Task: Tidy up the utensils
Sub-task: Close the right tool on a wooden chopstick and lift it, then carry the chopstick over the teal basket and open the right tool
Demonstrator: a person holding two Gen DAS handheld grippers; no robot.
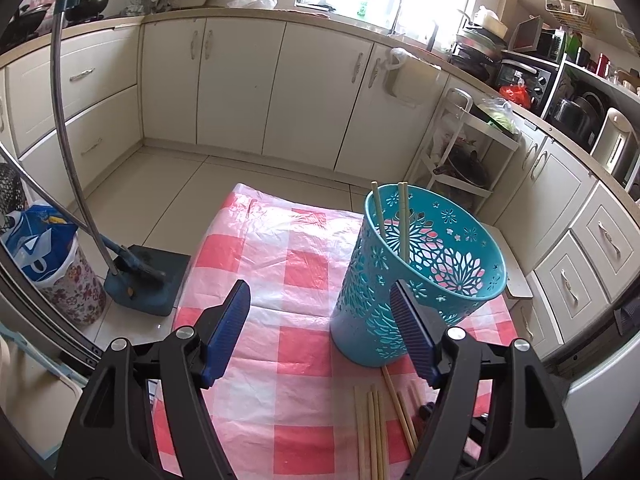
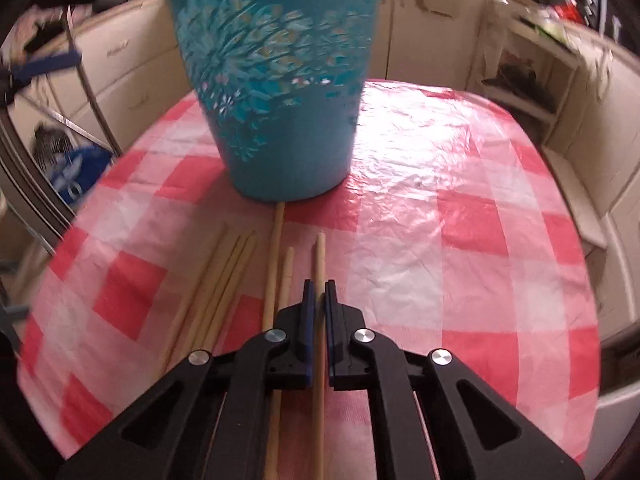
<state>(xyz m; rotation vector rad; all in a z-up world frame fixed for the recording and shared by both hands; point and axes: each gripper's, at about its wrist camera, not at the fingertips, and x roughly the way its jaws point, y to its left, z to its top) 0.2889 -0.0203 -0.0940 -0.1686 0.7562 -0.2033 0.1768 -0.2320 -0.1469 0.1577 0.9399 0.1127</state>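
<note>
Right claw clenched on one chopstick near teal basket, left claw released beside the basket, loose chopsticks on checked bench

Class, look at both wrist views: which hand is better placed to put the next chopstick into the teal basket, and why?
The right. Its gripper is already shut on a chopstick in front of the teal basket. The left gripper is open and holds nothing.

The teal holder stands upright on the checked cloth, with chopsticks leaning against its far wall. Before it, loose chopsticks lie on the cloth. The left gripper gapes empty, its right pad overlapping the holder.
</note>
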